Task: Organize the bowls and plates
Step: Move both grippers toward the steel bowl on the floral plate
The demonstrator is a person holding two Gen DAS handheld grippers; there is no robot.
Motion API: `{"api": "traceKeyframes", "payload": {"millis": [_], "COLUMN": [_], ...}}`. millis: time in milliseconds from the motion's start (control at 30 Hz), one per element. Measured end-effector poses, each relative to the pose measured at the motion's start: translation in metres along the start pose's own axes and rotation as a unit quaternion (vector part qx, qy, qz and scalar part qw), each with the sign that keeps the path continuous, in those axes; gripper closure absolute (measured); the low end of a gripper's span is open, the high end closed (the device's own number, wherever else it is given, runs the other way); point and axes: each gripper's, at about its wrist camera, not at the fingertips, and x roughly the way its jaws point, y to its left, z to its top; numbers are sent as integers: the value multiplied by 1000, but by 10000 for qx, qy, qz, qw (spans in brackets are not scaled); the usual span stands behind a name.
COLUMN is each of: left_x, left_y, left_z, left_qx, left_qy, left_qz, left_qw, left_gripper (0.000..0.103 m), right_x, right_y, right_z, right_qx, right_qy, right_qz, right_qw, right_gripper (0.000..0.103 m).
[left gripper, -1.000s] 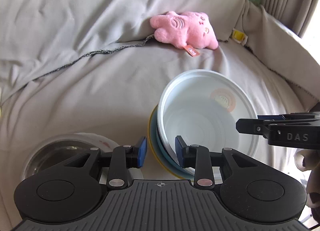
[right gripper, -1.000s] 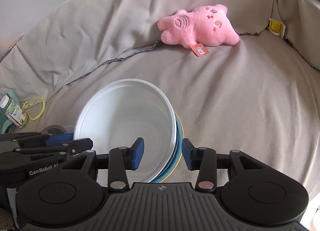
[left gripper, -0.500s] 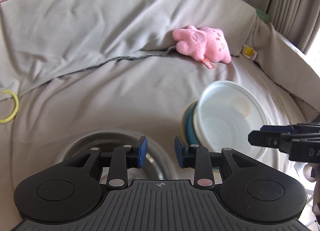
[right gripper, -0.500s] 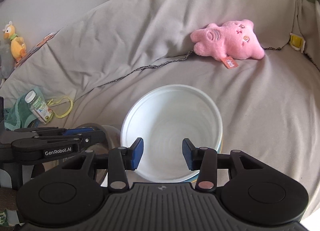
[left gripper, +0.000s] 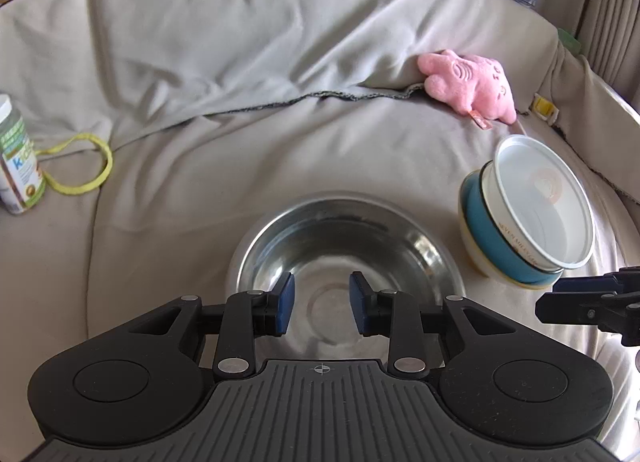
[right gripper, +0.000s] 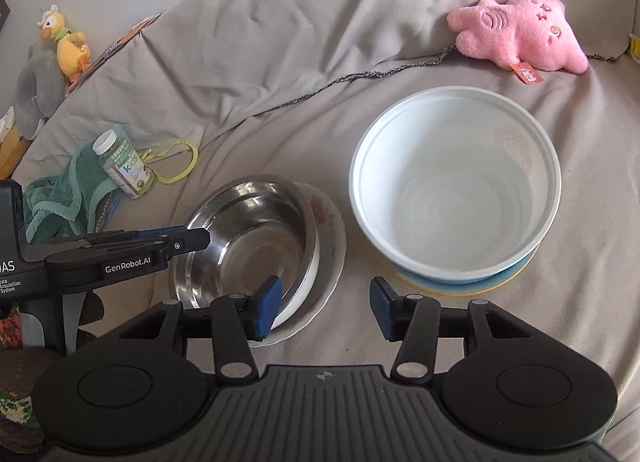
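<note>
The left tongs (left gripper: pixel 319 304) are spread and empty above the steel bowl (left gripper: pixel 344 246), at lower centre of the left view. The right tongs (right gripper: pixel 325 307) are spread and empty, between that bowl's stack and the white bowl (right gripper: pixel 456 186) at centre right of the right view. Both stacks rest on a soft sofa cover (right gripper: pixel 440 70). Risk: the white bowl stack leans in the left view; a rim nudge could tip it, since the cushion yields.

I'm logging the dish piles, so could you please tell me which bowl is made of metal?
The shiny steel bowl, nested in the floral-patterned white bowl on the left. The white plastic bowl on the right tops a blue and yellow stack.
</note>
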Motion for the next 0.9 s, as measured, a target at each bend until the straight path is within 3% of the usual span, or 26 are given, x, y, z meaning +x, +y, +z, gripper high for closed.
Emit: {"api": "traceKeyframes", "payload": {"millis": [633,900], "left_x": [21,23], "left_y": [20,21], "left_z": [-22,-22], "left_qx": [-337,-440], "left_qy": [274,231], "left_qz": [-59,-134], "left_qw": [9990,9987], "left_gripper": [72,72], "right_x": [41,58], "right_y": [-7,-19], "right_z": [-31,-37], "right_qx": [449,809], "right_qy": [197,302], "right_qz": [-357,-263], "right_qw": [9982,9959], "right_gripper": [51,50]}}
